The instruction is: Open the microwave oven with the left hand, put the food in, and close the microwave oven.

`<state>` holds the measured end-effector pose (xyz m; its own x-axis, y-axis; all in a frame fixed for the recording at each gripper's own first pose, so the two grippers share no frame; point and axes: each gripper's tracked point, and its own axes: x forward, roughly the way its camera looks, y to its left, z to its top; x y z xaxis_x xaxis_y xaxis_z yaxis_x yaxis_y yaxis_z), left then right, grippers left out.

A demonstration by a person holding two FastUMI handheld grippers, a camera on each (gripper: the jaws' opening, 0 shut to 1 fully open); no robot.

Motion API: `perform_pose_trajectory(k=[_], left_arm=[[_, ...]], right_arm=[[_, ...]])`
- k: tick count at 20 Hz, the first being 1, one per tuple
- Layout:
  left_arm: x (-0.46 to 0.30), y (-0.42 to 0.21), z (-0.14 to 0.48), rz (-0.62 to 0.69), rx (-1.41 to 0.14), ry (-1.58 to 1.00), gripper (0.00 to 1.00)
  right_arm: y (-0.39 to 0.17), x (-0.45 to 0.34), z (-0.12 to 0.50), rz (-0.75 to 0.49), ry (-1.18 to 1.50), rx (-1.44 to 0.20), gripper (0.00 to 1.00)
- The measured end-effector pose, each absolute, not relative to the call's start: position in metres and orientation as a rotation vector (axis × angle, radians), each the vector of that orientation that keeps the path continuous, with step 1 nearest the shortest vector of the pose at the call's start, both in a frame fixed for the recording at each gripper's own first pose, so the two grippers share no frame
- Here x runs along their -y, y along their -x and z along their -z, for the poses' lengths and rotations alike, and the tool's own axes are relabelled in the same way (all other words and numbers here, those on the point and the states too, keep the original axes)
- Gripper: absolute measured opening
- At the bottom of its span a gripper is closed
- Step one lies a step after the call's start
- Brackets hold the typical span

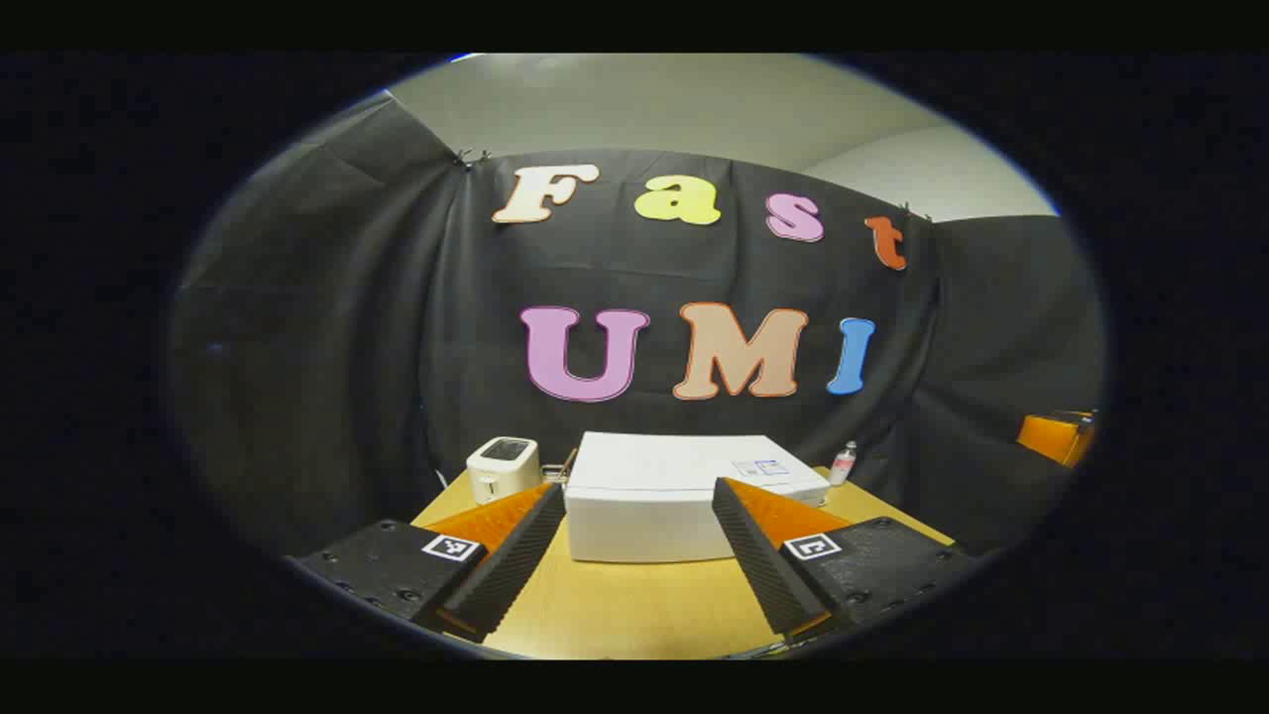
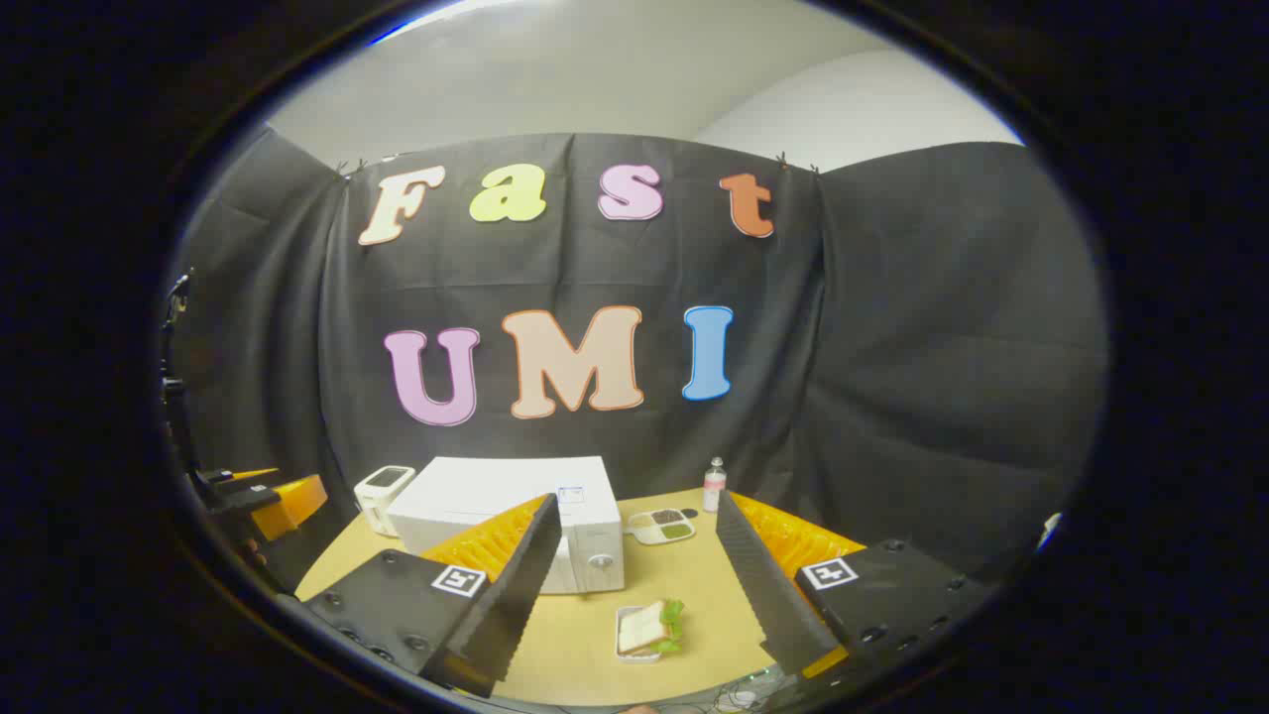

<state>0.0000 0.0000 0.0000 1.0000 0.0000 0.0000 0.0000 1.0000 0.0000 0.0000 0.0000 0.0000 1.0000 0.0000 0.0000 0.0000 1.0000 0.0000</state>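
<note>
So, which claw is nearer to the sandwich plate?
Right. The right claw hangs just above the sandwich plate, which lies between its fingers. The left claw faces the microwave, farther left.

Recording booth: black cloth wall, wooden table with kitchen appliances.

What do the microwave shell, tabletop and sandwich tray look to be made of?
Microwave: white painted metal or plastic, matte; the even, glare-free top suggests this, but it's uncertain.
Table: light wood or wood-look laminate, smooth with a soft sheen.
Sandwich tray: probably white plastic or ceramic, with a thin raised rim; too small to tell.
</note>
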Motion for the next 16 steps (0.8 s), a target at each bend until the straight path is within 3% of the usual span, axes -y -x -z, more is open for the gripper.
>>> perform_pose_trajectory(k=[16], left_arm=[[0.006,0.002,0.009,0.033,-0.013,-0.012,0.94]], right_arm=[[-0.009,-0.023,0.016,-0.037,-0.021,-0.013,0.92]])
